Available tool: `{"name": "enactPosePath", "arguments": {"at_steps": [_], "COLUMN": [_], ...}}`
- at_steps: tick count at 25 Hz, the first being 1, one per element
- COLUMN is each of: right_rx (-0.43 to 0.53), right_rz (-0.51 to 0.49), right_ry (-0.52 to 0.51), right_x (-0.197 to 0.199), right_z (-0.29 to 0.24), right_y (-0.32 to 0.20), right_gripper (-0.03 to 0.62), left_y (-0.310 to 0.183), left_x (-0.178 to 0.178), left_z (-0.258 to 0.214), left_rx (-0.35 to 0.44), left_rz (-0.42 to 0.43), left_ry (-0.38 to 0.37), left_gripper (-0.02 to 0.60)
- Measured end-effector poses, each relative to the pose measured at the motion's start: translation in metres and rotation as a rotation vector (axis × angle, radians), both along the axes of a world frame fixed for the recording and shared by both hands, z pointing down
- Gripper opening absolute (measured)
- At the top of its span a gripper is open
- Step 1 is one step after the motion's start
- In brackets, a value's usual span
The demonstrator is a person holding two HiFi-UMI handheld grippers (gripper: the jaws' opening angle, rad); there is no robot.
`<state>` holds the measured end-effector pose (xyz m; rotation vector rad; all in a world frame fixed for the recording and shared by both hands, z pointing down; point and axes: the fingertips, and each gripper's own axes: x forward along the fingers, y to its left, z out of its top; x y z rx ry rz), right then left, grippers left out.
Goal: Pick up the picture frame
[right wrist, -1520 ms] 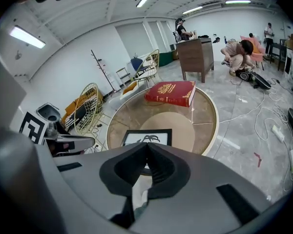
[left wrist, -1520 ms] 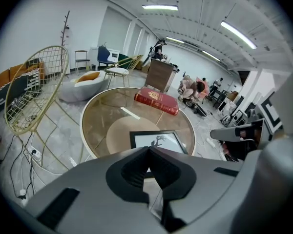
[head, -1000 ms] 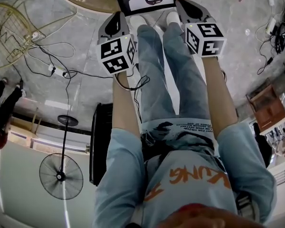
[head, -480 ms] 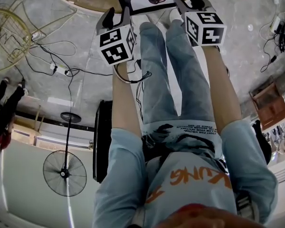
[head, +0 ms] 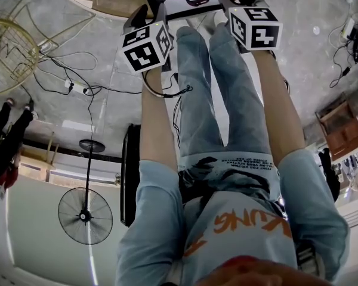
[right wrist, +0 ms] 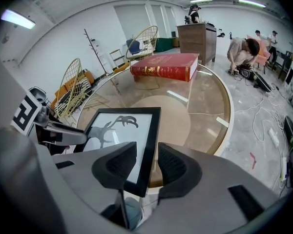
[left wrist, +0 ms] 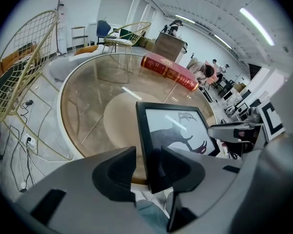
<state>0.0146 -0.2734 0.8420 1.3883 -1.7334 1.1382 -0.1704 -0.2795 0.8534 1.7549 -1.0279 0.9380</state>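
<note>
Left hand-held gripper (left wrist: 147,160) released, jaws astride the frame's (left wrist: 173,130) left edge; right hand-held gripper (right wrist: 146,156) released astride its right edge, lower centre, at the surface's (left wrist: 90,106) rim.

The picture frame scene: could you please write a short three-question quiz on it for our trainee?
1. True or false: the book on the glass table is green.
2. What stands between the right gripper's jaws? A) a cable B) the picture frame's edge C) nothing
3. Fill in: the left gripper's jaws are ___, astride the frame's other edge.
Key: 1 false, the book is red; 2 B; 3 open.
</note>
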Motion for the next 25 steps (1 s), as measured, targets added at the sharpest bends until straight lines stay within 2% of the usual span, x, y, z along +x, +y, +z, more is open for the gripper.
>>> {"name": "enactPosePath", "arguments": {"at_steps": [4,6,8,12,17,25], "right_rx": [-0.011,-0.011,-0.011,-0.013,-0.02,0.031], "right_rz": [-0.002,-0.001,0.001,0.015,0.04,0.076], "right_ry": [0.011,0.012,0.012,-0.004,-0.018,-0.021], "right_x": [0.0,0.0,0.001,0.003,0.007,0.022], "right_z": [0.002,0.003,0.003,0.005,0.006,-0.017], "right_y": [0.0,-0.001,-0.001,-0.001,0.001,0.006], "right_gripper": [0.103,0.103,0.101,0.09,0.067,0.066], "left_y": [0.0,0.0,0.0,0.0,0.004,0.005], "left_x": [0.001,0.003,0.006,0.007,0.008,0.021], "left_z": [-0.002,-0.002,-0.002,-0.001,-0.003,-0.022], "left_rx": [0.0,-0.004,-0.015,-0.033,-0.022,0.042], "left_rz": [-0.008,-0.008,-0.013,-0.053,-0.06,-0.068], "left_ry": [0.0,0.003,0.007,0.002,0.01,0.02], "left_gripper": [0.17,0.166,0.129,0.126,0.111,0.107]}}
